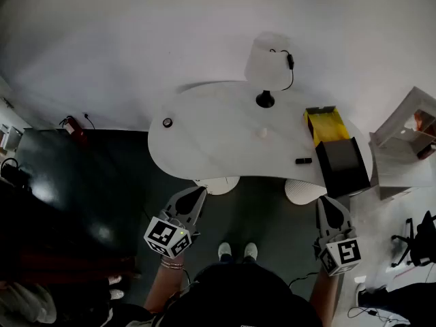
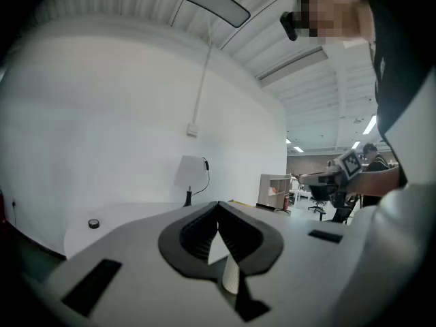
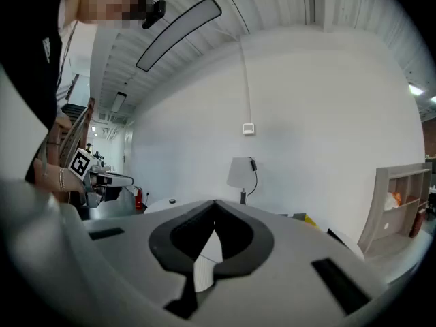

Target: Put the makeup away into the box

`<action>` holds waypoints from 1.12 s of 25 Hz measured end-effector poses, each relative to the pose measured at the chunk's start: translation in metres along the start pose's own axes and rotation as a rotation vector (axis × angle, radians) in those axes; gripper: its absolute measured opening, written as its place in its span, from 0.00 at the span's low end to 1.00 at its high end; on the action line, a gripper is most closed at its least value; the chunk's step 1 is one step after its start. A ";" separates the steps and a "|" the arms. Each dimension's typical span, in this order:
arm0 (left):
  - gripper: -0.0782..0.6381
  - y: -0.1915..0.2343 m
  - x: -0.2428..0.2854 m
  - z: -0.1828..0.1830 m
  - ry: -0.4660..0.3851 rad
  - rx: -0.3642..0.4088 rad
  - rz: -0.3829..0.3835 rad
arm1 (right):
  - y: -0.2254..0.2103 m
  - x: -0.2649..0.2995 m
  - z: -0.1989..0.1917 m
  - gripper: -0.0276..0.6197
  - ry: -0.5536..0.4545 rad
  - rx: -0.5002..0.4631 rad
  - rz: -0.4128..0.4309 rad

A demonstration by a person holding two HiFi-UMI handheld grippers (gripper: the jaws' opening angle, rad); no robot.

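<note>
Standing back from the white table (image 1: 204, 142), not yet reaching for anything. Holding the left gripper (image 1: 197, 193) clenched on nothing, jaws pressed tip to tip, aiming level toward the table. Holding the right gripper (image 1: 330, 203) likewise clenched and empty, tipping slightly down, on the near side of the black box (image 1: 343, 166) and apart from it.

Taking the black box, at the table's right end, as the likely target, though possibly meaning the yellow box (image 1: 325, 124) just beyond it. Seeing three likely makeup pieces out on the tabletop:
- a short dark stick (image 1: 303, 160) just left of the black box, lying with its long axis pointing at the box wall
- a small pale piece (image 1: 262, 133) farther left of the box and a little beyond
- a small round dark pot (image 1: 167, 122) far left of the box, near the table's opposite end

Judging the right gripper nearer the stick, so needing to open, go forward and slightly left of the box, and close across the stick's short width. Leaving the far pot to the left gripper, being nearer that end. Minding the lamp (image 1: 269, 67) standing left of and beyond the box.
</note>
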State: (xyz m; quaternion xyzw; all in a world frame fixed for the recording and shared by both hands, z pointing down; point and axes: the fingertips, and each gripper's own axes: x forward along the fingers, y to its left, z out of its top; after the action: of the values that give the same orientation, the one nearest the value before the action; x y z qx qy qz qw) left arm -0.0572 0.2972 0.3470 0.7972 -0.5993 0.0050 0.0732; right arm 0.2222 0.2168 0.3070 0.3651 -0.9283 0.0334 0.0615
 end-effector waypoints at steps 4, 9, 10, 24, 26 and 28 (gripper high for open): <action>0.13 -0.003 0.002 -0.001 0.005 0.002 -0.005 | -0.007 -0.001 -0.008 0.07 0.023 -0.053 -0.004; 0.13 -0.010 0.003 -0.001 0.007 0.001 -0.014 | -0.009 -0.004 -0.010 0.07 0.027 -0.047 -0.002; 0.13 -0.011 0.004 -0.001 0.008 0.001 -0.017 | -0.011 -0.004 -0.011 0.07 0.029 -0.041 -0.003; 0.13 -0.041 0.034 -0.007 0.035 -0.006 -0.041 | -0.031 -0.009 -0.023 0.07 0.045 0.018 0.041; 0.13 -0.046 0.041 -0.008 0.035 -0.004 -0.040 | -0.034 -0.008 -0.028 0.07 0.049 0.030 0.058; 0.13 -0.051 0.046 -0.010 0.034 -0.001 -0.036 | -0.036 -0.008 -0.033 0.07 0.049 0.037 0.076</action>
State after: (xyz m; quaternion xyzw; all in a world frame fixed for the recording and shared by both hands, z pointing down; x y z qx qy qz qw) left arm 0.0055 0.2679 0.3552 0.8077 -0.5834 0.0168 0.0838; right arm 0.2552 0.1998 0.3388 0.3295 -0.9390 0.0620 0.0761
